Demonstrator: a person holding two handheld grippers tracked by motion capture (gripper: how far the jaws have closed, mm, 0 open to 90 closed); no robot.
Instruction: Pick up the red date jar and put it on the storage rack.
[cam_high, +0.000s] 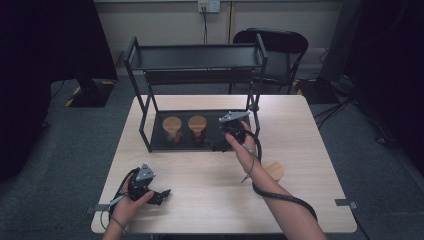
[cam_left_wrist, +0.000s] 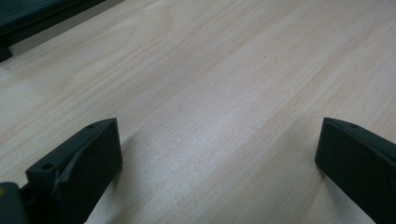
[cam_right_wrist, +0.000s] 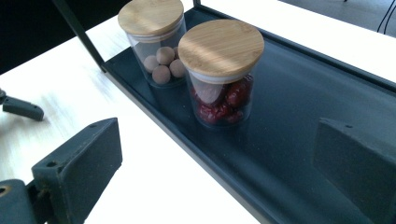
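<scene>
Right gripper (cam_high: 216, 145): jaws wide apart, holding nothing, hovering at the front lip of the rack's bottom shelf (cam_right_wrist: 299, 140), pointed in at the jars.
Left gripper (cam_high: 159, 195): also spread wide and empty, parked low over the bare counter (cam_left_wrist: 224, 93), well off to the side of the action.
Nearest jar: the red-fruit jar (cam_right_wrist: 222, 74) sits dead ahead of the right gripper, upright on the shelf, bamboo lid on. From above it's the right-hand jar of the pair (cam_high: 197, 129).
Second jar: the jar of brown balls (cam_right_wrist: 156, 44) is just behind the first as the right gripper sees it, close beside it, can't tell if the glass actually touches.
Loose lid: a round wooden lid (cam_high: 273, 170) lies on the counter, back behind the right gripper near the person's forearm.
How it'll handle, my guess: clear glass, so stiff, slick and breakable, with a bit of heft from the fruit. The lid probably just sits on, so I wouldn't lift by it.
Where to grab: jaws either side of the glass body below the lid, squeeze gently, keep it upright. Tight neighbour, so come in square.
</scene>
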